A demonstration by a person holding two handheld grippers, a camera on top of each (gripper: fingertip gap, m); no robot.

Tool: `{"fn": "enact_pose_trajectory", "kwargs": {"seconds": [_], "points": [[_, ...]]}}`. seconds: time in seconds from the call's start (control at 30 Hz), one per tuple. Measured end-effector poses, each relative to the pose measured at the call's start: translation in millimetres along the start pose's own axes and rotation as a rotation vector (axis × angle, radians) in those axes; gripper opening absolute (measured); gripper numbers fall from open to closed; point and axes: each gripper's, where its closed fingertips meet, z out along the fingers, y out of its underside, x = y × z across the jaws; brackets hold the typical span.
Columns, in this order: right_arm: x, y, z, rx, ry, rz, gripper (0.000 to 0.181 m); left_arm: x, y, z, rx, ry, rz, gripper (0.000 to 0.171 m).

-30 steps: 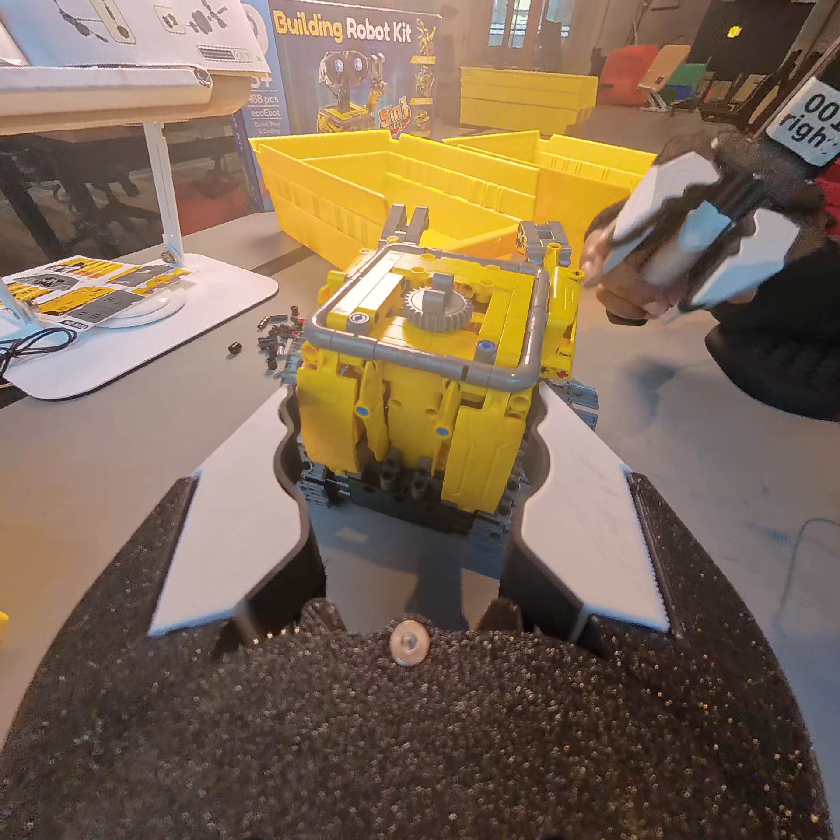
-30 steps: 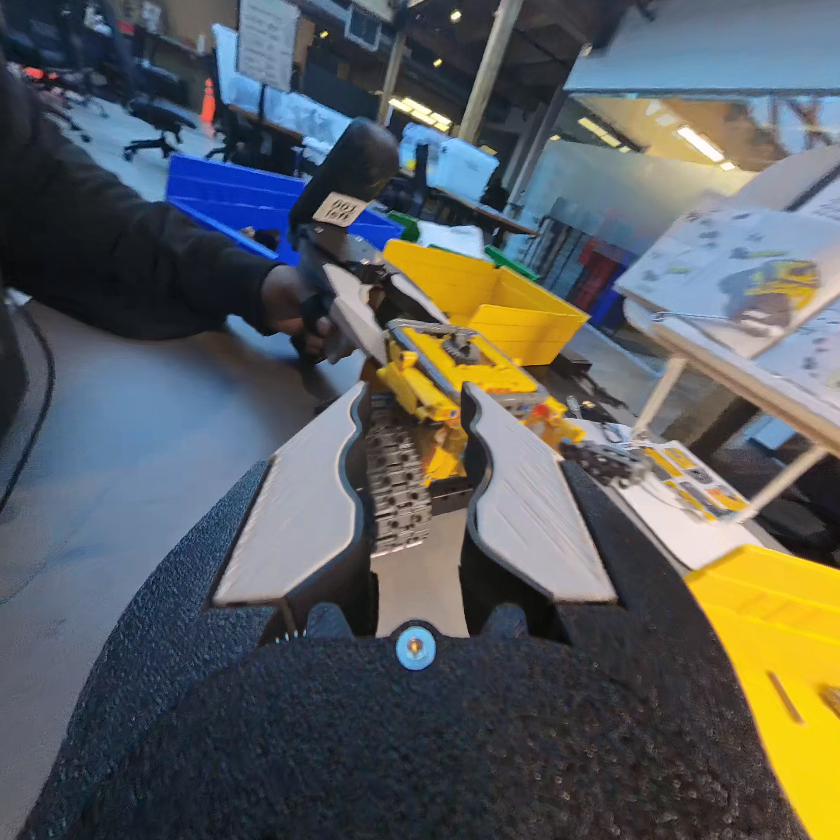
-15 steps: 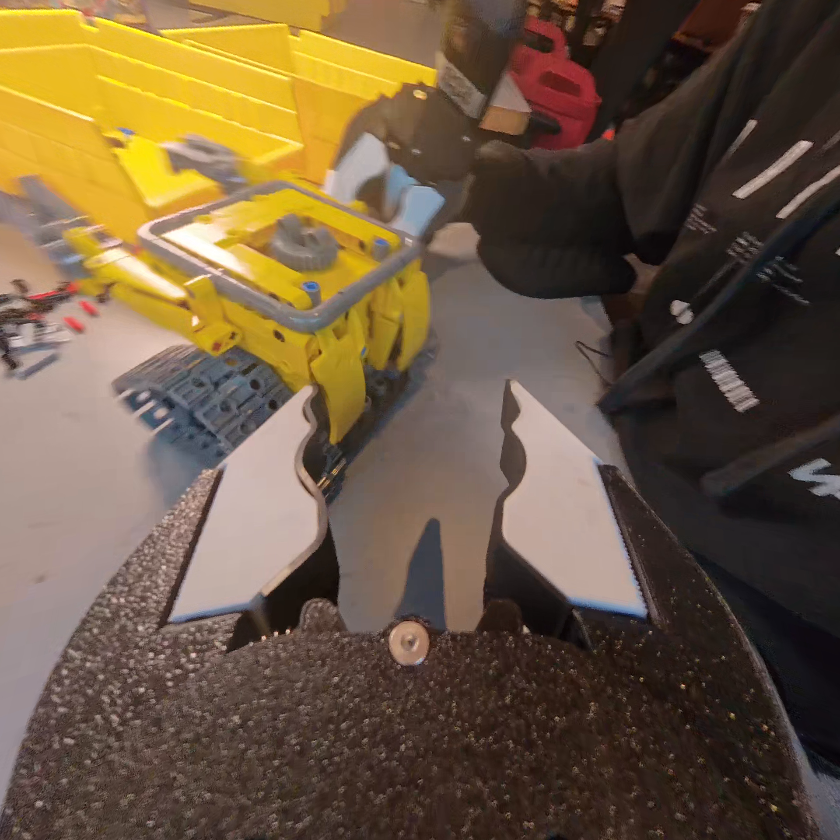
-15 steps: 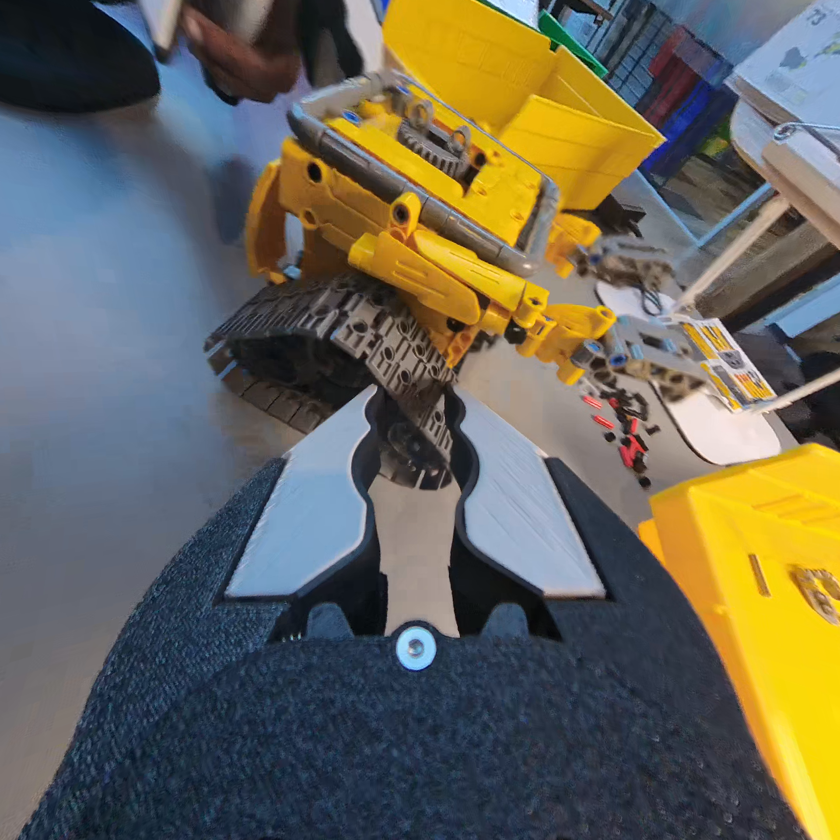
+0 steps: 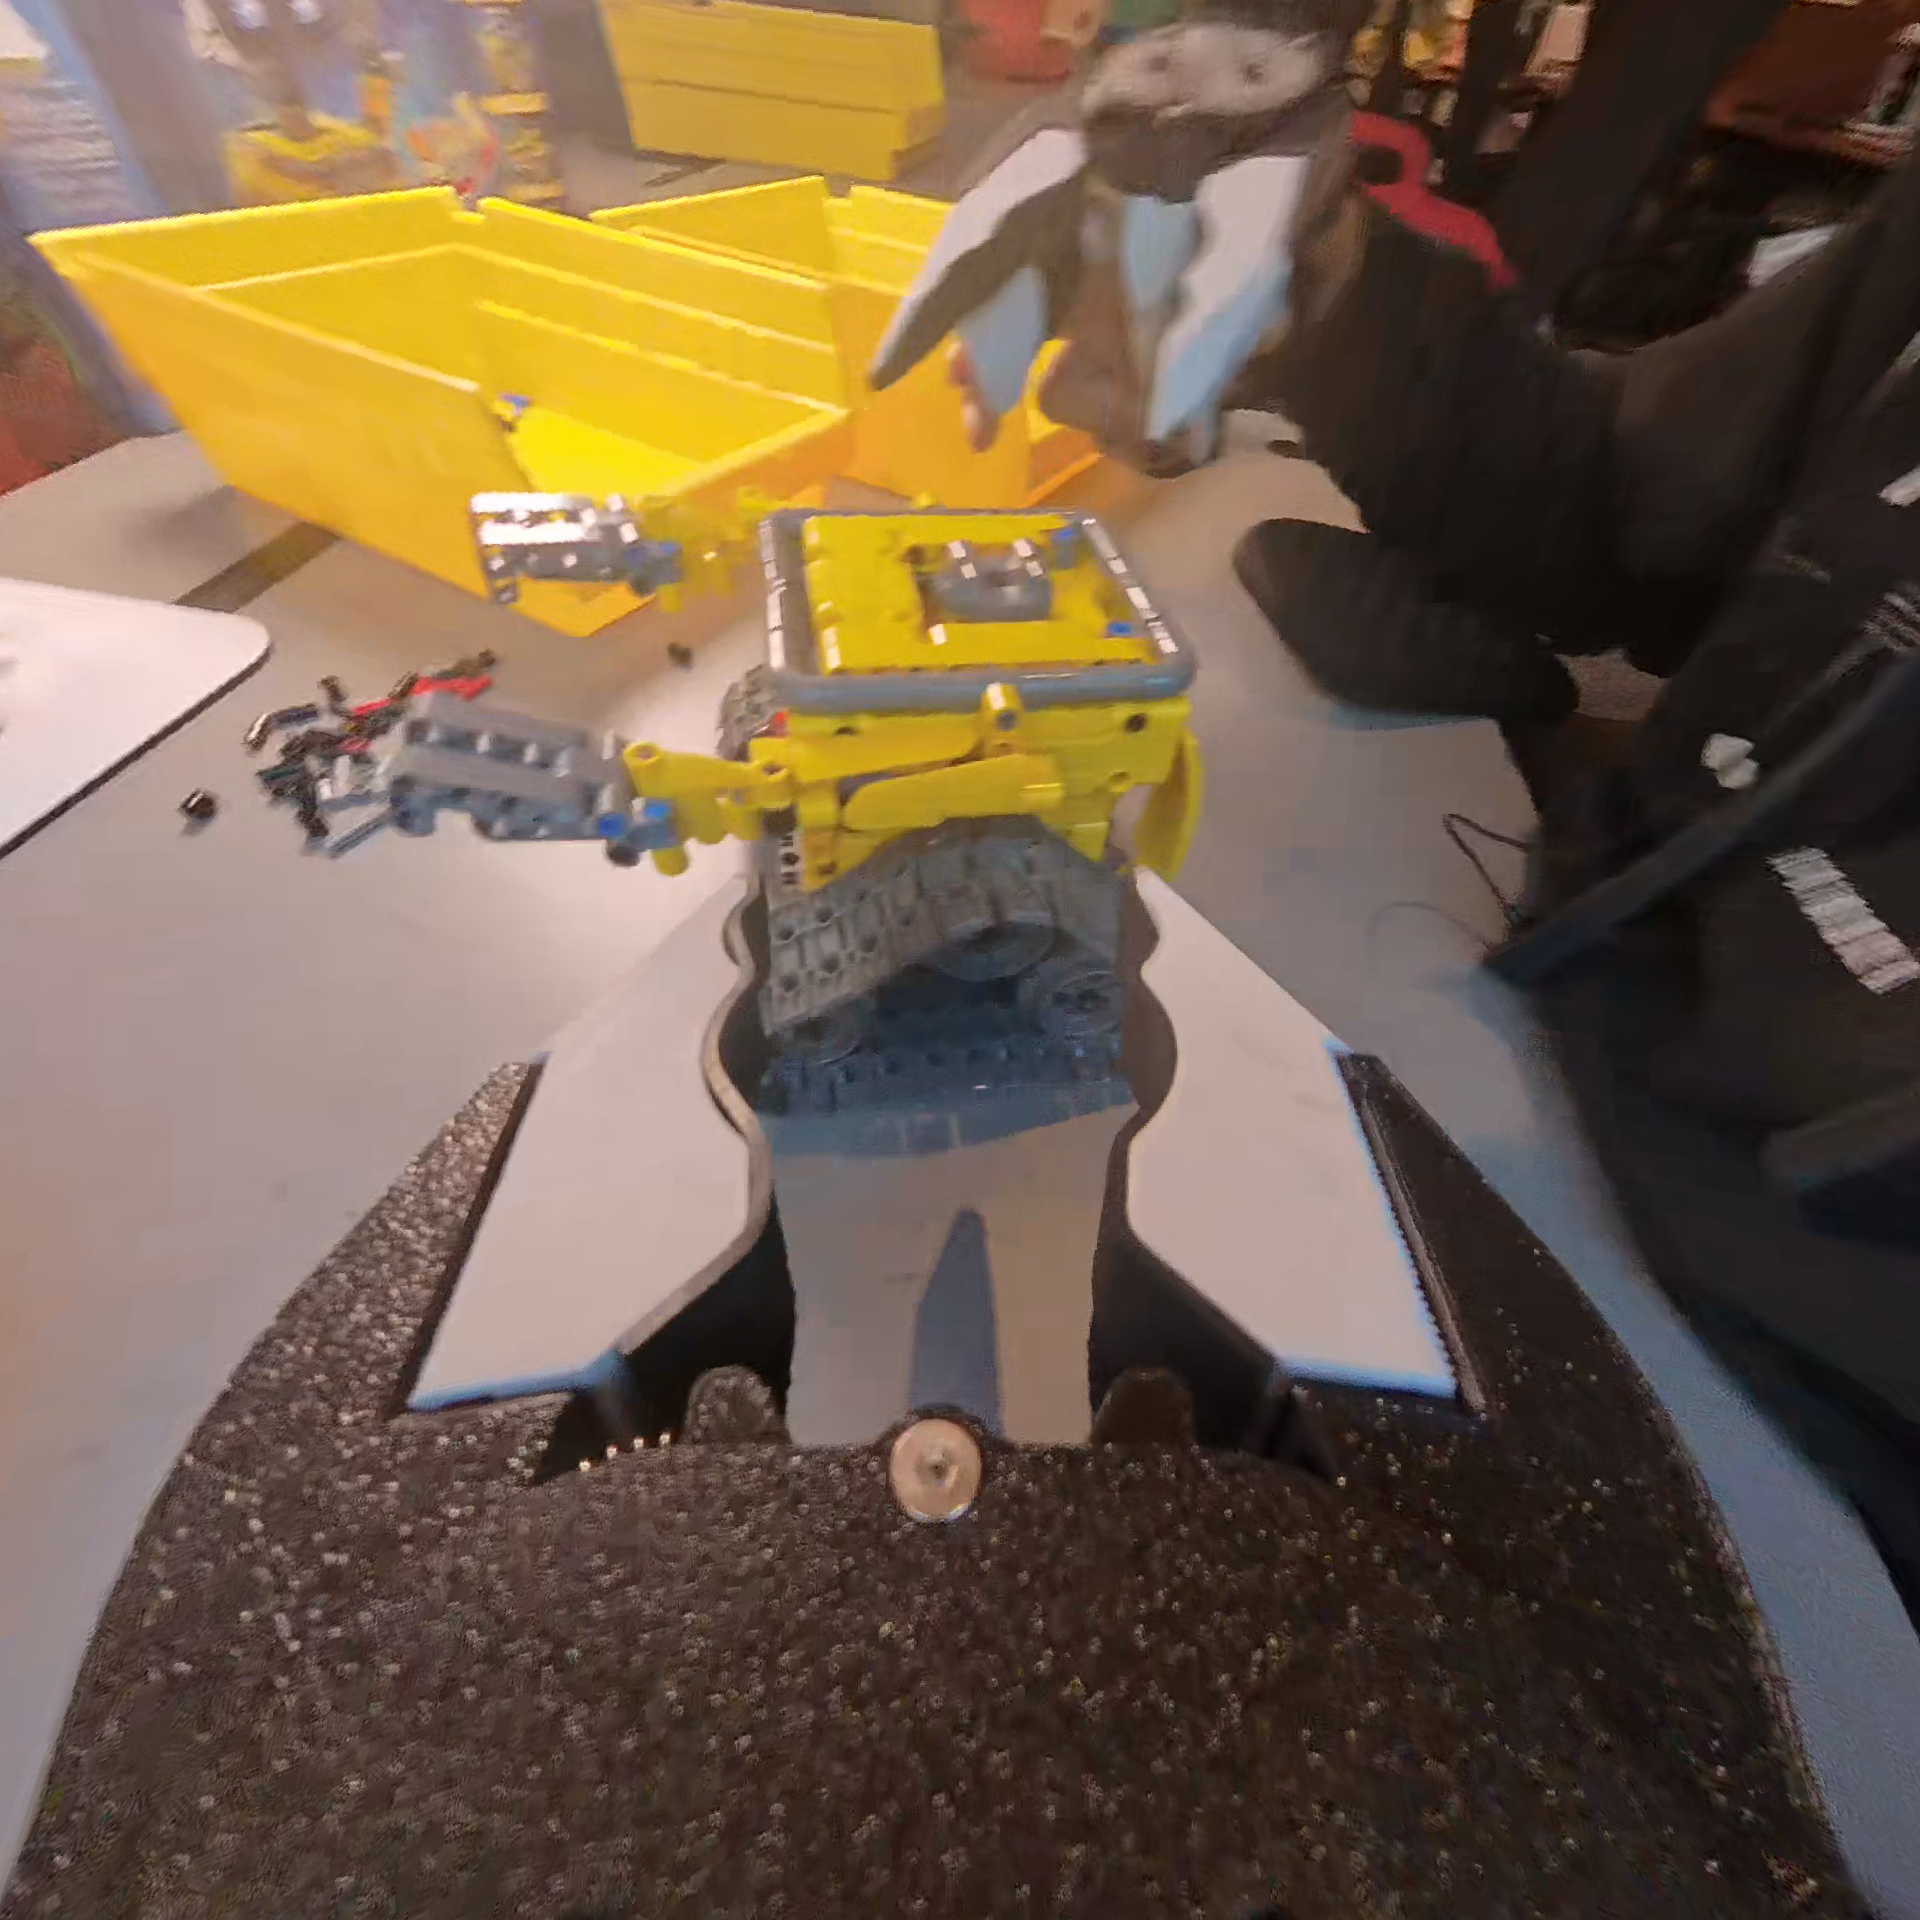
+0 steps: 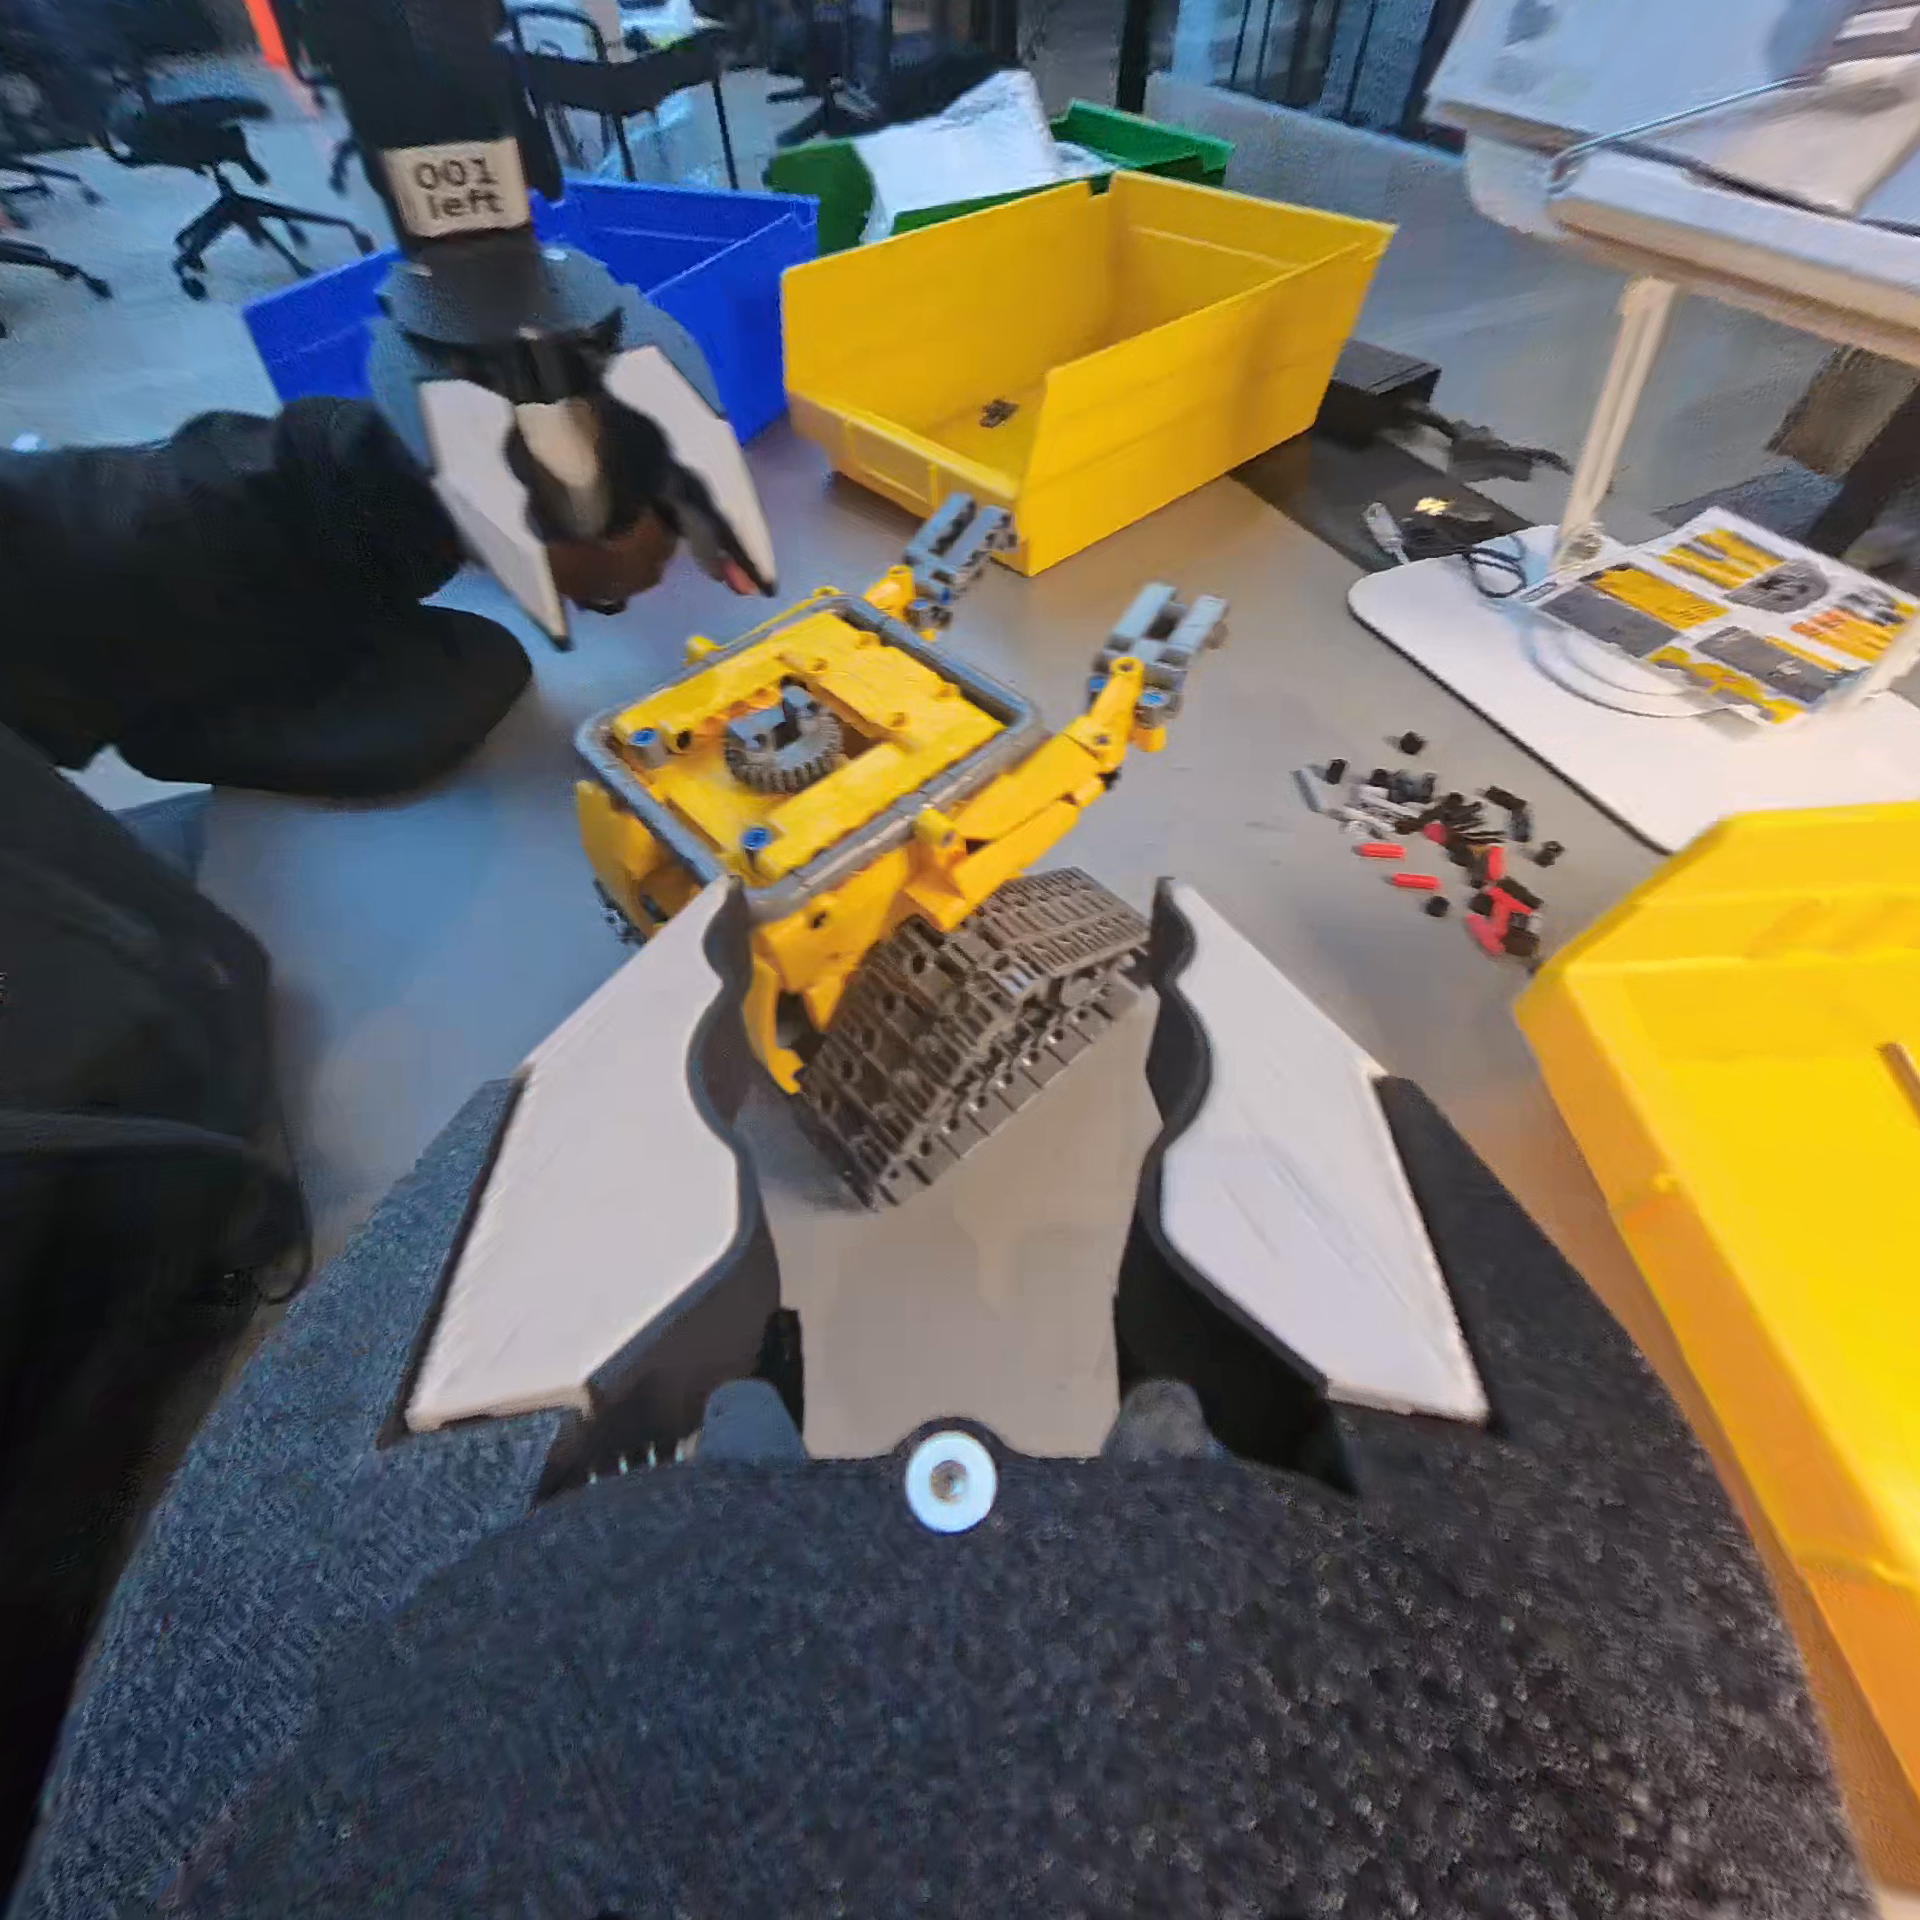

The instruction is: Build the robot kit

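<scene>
- One yellow brick robot point(image 6: 821, 821) upright mid-table point(image 6: 395, 935), gear on top, tracks below.
- Left gripper point(image 5: 940, 925): jaws apart, flanking its track, seemingly not clamped.
- Right gripper point(image 6: 940, 935): jaws apart, just short.
- Loose pins point(image 6: 1444, 842) at 2 o'clock; best squeezed low, squarely.

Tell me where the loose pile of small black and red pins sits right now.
The pins lie on the table, right of the yellow model in the right wrist view, between the white base and near yellow bin.
</scene>
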Motion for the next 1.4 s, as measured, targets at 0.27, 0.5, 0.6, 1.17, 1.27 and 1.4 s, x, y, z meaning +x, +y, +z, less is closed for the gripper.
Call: {"fn": "enact_pose_trajectory", "kwargs": {"seconds": [0.27, 0.5, 0.6, 1.17, 1.27, 1.4], "points": [[-25.1, 13.6, 46.6, -0.192, 0.161, -0.216, 0.073, 10.4, 26.7, 30.3, -0.148, 0.04, 0.026, 0.065], [43.7, 14.3, 30.3, -0.196, 0.092, -0.276, 0.051, 46.2, 32.2, 38.5, -0.19, 0.164, 0.091, 0.06], [78.3, 16.2, 18.9, -0.226, 0.212, -0.212, 0.047, 48.8, 20.1, 29.2, -0.13, 0.175, 0.106, 0.052], [33.5, 18.0, 53.4, -0.65, -0.26, -0.468, 0.124, -25.6, -4.4, -6.4, 0.063, -0.14, 0.023, 0.064], [26.8, 26.0, 59.8, -0.712, -0.336, -0.48, 0.118, -38.2, -15.0, -16.9, 0.12, -0.23, 0.05, 0.063], [23.9, 24.1, 63.9, -0.74, -0.349, -0.506, 0.117, -52.0, -23.8, -31.8, 0.184, -0.299, 0.045, 0.06]]}}
